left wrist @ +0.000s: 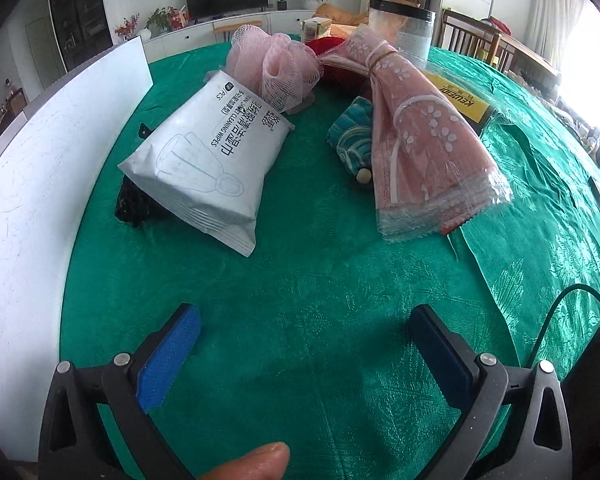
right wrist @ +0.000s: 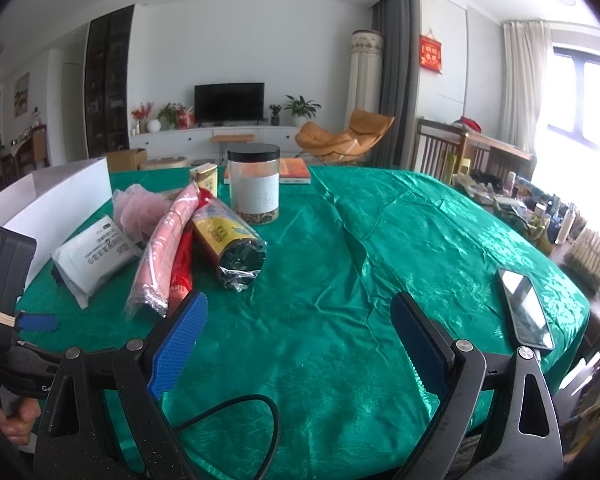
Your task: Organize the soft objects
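Note:
A white pack of cleaning wipes (left wrist: 204, 164) lies on the green tablecloth (left wrist: 320, 300), left of centre, over a black item (left wrist: 130, 204). Behind it sits a pink mesh bath sponge (left wrist: 274, 64). A pink flowered cloth in clear wrap (left wrist: 424, 136) lies to the right, over a teal patterned bundle (left wrist: 352, 136). My left gripper (left wrist: 306, 340) is open and empty, well short of them. In the right wrist view the wipes (right wrist: 94, 256), sponge (right wrist: 134, 212) and pink cloth (right wrist: 164, 248) lie at left; my right gripper (right wrist: 300, 336) is open and empty over bare cloth.
A white board (left wrist: 40, 168) stands along the table's left edge. A clear jar with a black lid (right wrist: 254, 182), a yellow-labelled wrapped roll (right wrist: 230, 240), a red item (right wrist: 182, 268) and a small box (right wrist: 205, 178) are nearby. A phone (right wrist: 526, 308) lies at right. A black cable (right wrist: 240, 412) trails near me.

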Available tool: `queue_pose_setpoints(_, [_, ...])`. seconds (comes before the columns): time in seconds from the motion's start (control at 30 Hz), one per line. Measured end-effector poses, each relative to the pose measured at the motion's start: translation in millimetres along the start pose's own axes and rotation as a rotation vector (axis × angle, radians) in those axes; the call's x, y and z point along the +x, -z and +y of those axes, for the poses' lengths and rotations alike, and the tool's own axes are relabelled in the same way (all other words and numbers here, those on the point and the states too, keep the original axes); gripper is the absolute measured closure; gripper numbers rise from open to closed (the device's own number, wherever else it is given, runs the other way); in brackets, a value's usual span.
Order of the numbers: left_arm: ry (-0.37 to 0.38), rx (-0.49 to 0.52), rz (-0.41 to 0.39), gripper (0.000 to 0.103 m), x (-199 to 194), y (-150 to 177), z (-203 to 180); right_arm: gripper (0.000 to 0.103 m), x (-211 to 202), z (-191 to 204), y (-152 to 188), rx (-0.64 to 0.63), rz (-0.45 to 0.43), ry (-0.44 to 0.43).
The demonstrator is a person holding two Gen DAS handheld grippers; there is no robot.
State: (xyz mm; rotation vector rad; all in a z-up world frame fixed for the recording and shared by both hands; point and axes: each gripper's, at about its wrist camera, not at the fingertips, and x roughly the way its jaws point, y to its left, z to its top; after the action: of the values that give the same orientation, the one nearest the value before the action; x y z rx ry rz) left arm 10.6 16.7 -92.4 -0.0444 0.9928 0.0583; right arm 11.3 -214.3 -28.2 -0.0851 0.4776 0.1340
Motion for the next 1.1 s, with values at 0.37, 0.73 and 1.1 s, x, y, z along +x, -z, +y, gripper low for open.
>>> queue_pose_setpoints(0.37, [0.006,0.009,0.015,0.000,-0.7,-1.7,1.9,0.009,1.1,-3.8,1.9,0.007,0.006,-0.004])
queue_pose_setpoints(0.73, [0.012,0.020,0.000,0.000,-1.6,1.3,1.9,0.009,1.4,-2.8,2.1,0.004,0.007,-0.004])
queue_pose_setpoints(1.1, [0.013,0.025,0.006,0.000,-1.6,1.0,1.7,0.009,5.3,-2.1,3.8,0.007,0.022,-0.011])
